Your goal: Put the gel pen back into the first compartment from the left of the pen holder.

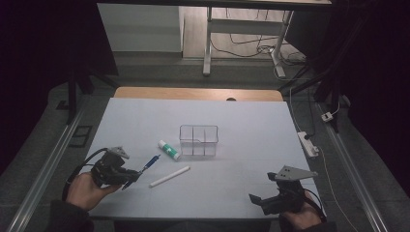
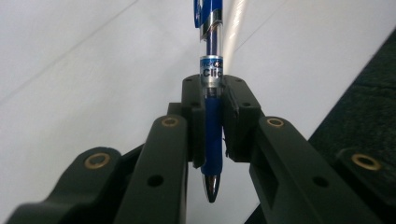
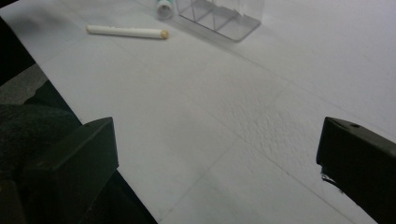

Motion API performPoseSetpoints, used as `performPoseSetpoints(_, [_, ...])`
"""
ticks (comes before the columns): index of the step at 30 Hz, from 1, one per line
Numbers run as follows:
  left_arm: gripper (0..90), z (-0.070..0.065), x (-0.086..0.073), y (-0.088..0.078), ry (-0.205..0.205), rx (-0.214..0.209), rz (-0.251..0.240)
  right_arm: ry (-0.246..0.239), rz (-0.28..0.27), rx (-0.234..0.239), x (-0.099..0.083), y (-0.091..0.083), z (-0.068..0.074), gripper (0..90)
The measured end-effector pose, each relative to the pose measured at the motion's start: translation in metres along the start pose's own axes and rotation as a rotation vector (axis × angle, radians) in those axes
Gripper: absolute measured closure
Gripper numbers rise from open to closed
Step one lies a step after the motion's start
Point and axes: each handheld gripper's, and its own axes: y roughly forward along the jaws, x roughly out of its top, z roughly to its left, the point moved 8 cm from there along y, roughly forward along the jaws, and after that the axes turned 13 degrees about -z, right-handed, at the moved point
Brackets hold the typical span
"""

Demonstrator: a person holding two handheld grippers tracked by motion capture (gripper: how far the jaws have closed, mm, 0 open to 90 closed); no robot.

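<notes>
The left claw (image 2: 212, 116) grips a blue pen (image 2: 212, 93) by its rubber sleeve near the counter's (image 1: 241, 193) near-left corner; light, stiff, slick elsewhere. The right claw (image 3: 217, 154) gapes empty.

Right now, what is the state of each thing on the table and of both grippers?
Pen: clamped in the left gripper, tip toward the hand.
Right gripper: jaws wide open, nothing between them.
Organizer: upright, looks empty.
Glue stick: lying down beside the organizer.
White stick: lying flat, untouched.
</notes>
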Motion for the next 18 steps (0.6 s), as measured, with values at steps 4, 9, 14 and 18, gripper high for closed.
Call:
performPoseSetpoints(4, [79.7,-0.009,0.014,0.005,0.033,-0.031,0.006,-0.044,-0.003,0.035,0.005,0.003,0.007,0.0])
performPoseSetpoints(9, [79.7,-0.021,0.029,0.013,0.074,-0.069,0.02,-0.067,-0.011,0.06,0.01,0.008,0.014,0.0])
performPoseSetpoints(14, [79.7,-0.035,0.046,0.023,0.117,-0.101,0.034,-0.133,-0.019,0.072,0.016,0.016,0.025,0.0])
performPoseSetpoints(18, [79.7,-0.045,0.059,0.03,0.147,-0.124,0.039,-0.181,-0.029,0.073,0.022,0.023,0.032,0.0])
